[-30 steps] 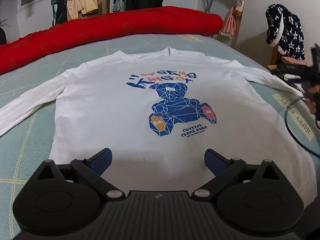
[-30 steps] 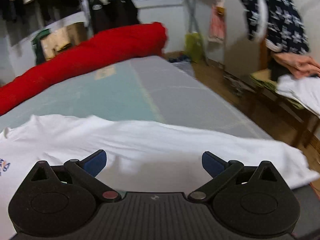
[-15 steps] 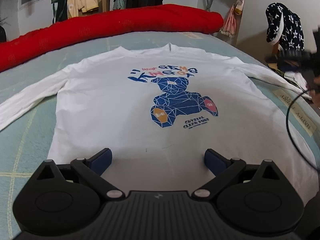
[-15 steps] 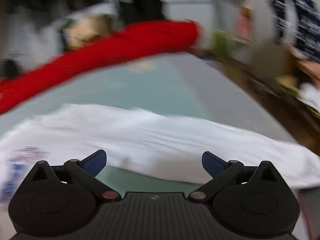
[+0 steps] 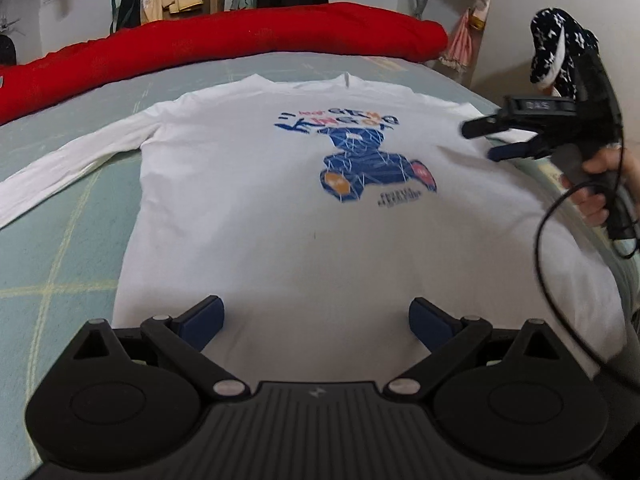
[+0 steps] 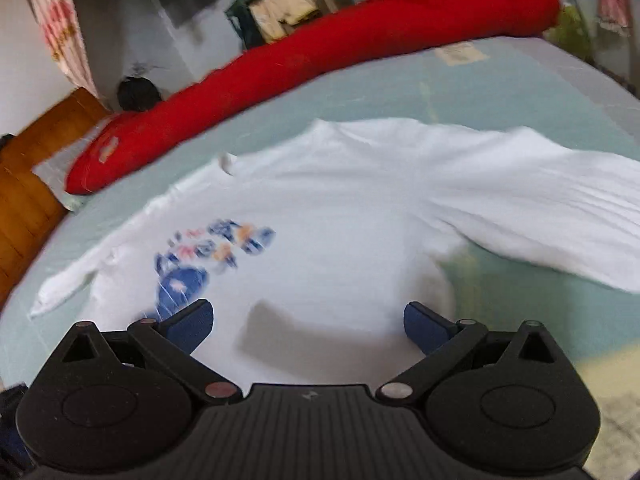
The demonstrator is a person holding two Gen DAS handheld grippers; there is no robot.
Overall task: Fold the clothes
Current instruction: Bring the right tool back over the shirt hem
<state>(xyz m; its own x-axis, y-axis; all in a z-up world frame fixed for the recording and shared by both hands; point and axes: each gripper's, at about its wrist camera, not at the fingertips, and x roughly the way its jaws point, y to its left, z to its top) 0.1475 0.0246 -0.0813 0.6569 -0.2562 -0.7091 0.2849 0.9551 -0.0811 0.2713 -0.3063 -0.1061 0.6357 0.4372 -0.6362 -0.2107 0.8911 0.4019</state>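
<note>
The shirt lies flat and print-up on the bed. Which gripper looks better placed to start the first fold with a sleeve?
Probably the right gripper. It hangs open over the white shirt near the shoulder, close to the right sleeve. The left gripper, also open, sits at the hem, far from either sleeve.

One white shirt [image 5: 280,208] is lying on one bed [image 5: 48,264]. One red blanket [image 5: 224,48] is lying behind it. Two grippers are showing, the left gripper [image 5: 316,320] and the right gripper [image 6: 308,322].
</note>
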